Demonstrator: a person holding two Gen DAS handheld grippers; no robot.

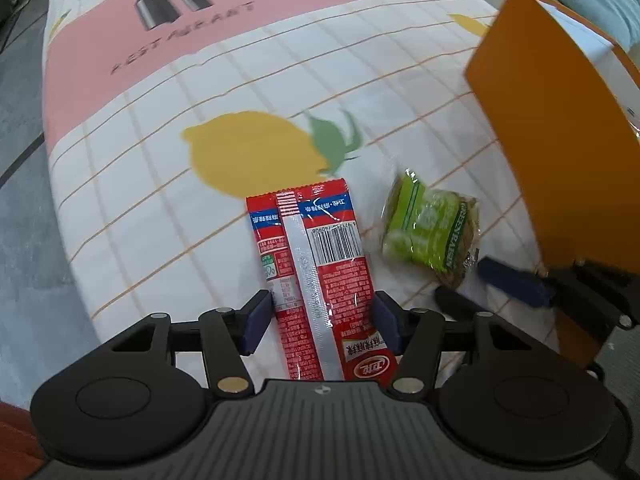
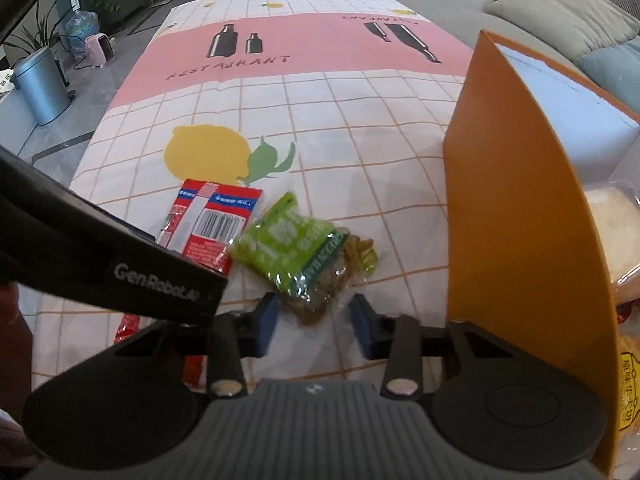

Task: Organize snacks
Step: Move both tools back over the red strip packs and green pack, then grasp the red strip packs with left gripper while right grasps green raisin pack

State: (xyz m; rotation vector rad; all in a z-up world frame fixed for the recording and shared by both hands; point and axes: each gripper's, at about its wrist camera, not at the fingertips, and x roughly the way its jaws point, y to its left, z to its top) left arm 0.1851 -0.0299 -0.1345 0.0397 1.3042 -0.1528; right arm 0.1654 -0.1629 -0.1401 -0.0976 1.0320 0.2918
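Observation:
A red snack packet (image 1: 316, 264) lies on the tablecloth, barcode side up, between the fingers of my left gripper (image 1: 322, 320). The pads touch its two edges, so the gripper is closing on it. It also shows in the right wrist view (image 2: 208, 222), partly under the left gripper's arm. A green raisin packet (image 1: 430, 234) lies just right of it. My right gripper (image 2: 314, 326) is open, with its pads either side of the raisin packet's (image 2: 308, 258) near end. An orange box (image 2: 516, 216) stands to the right with snacks inside.
The table has a checked cloth with a lemon print (image 1: 250, 152) and a pink band (image 2: 304, 52). A grey sofa (image 2: 500, 4) with cushions is behind the box. A metal bin (image 2: 40, 84) stands on the floor at the left.

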